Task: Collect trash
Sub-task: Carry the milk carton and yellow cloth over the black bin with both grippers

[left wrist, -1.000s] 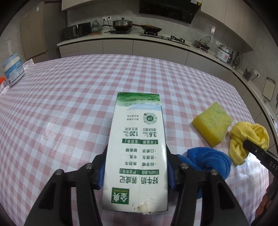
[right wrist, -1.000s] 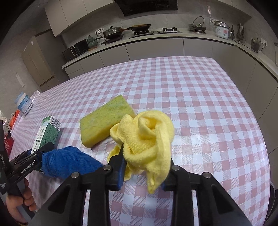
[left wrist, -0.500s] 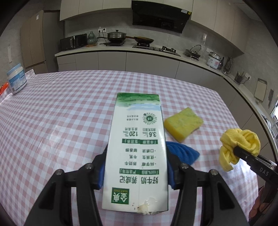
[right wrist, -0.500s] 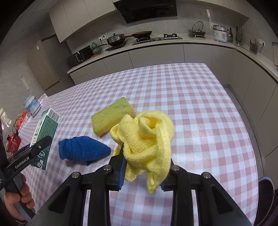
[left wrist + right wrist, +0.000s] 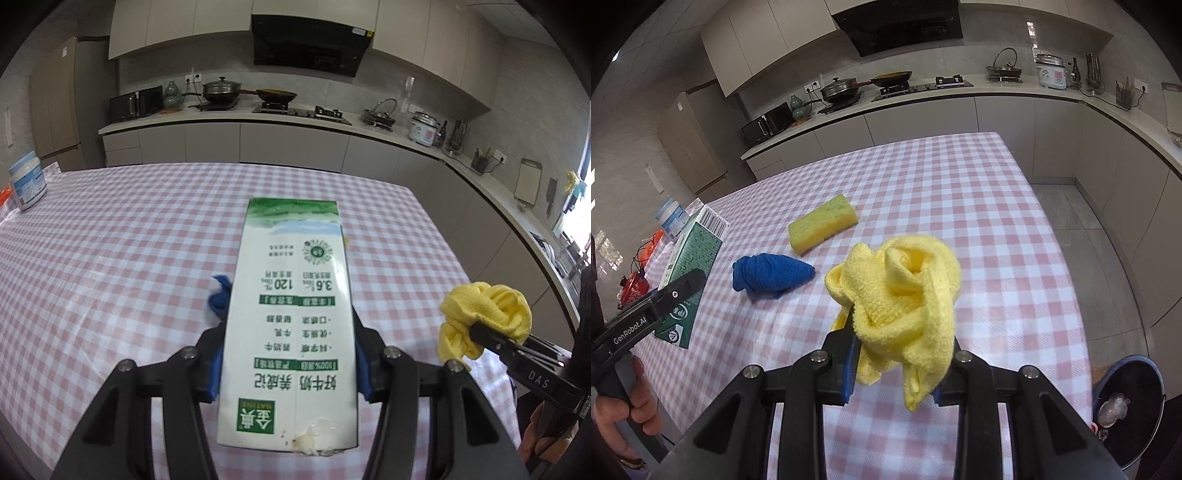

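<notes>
My left gripper (image 5: 290,354) is shut on a white and green milk carton (image 5: 291,314) and holds it above the checked table (image 5: 110,258). The carton also shows in the right wrist view (image 5: 692,273). My right gripper (image 5: 899,354) is shut on a crumpled yellow cloth (image 5: 901,291), held above the table near its right edge; the cloth also shows in the left wrist view (image 5: 484,317). A rolled blue cloth (image 5: 768,273) and a yellow sponge (image 5: 823,223) lie on the table.
A dark trash bin (image 5: 1134,402) with some trash inside stands on the floor by the table's right corner. A white jar (image 5: 26,181) stands at the table's far left. A red object (image 5: 633,288) sits at the left edge. Kitchen counters run behind.
Both grippers have risen and drawn back from the table with their loads. The blue cloth and sponge look farther away, and the trash bin has come into the right wrist view.
</notes>
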A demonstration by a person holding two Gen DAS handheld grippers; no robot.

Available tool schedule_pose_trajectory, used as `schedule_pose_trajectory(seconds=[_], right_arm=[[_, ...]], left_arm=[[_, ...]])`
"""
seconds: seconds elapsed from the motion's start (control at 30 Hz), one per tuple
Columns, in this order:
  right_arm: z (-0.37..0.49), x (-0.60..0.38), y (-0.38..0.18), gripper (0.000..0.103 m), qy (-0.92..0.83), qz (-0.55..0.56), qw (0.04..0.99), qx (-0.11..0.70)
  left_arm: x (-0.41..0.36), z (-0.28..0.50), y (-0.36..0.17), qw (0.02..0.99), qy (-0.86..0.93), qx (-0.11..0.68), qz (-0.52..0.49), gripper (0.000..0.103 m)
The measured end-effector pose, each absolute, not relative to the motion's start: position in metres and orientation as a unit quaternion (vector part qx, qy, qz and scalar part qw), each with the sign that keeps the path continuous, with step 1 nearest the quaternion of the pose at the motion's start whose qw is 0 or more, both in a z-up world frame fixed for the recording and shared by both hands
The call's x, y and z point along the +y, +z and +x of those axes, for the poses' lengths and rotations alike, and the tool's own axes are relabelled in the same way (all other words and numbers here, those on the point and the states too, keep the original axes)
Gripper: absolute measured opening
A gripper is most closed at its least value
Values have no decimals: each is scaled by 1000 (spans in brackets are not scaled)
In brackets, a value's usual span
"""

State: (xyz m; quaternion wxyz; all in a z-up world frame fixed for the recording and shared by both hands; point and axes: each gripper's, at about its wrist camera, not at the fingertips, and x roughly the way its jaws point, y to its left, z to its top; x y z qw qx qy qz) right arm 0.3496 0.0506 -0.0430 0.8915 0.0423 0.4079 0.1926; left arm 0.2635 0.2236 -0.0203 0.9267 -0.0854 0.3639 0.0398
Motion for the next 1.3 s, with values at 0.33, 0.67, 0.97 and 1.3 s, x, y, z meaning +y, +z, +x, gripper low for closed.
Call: schedule_pose_trajectory(seconds=[0.33,0.67,0.97,1.3], right_arm=[[315,-29,-29,32,163,56,901,398],[287,-129,-31,32,86,90,910,395],[257,-222,-41,32,13,126,910,395],[231,-318,-71,32,-56,153,896,412]], left_arm=[[142,258,-28,921,-25,380,-81,55],[52,264,-25,913,-102,389,-62,55],[-40,264,-32,895,-183,405,-31,55],[-134,266,-46,868,-250,430,-9,55]])
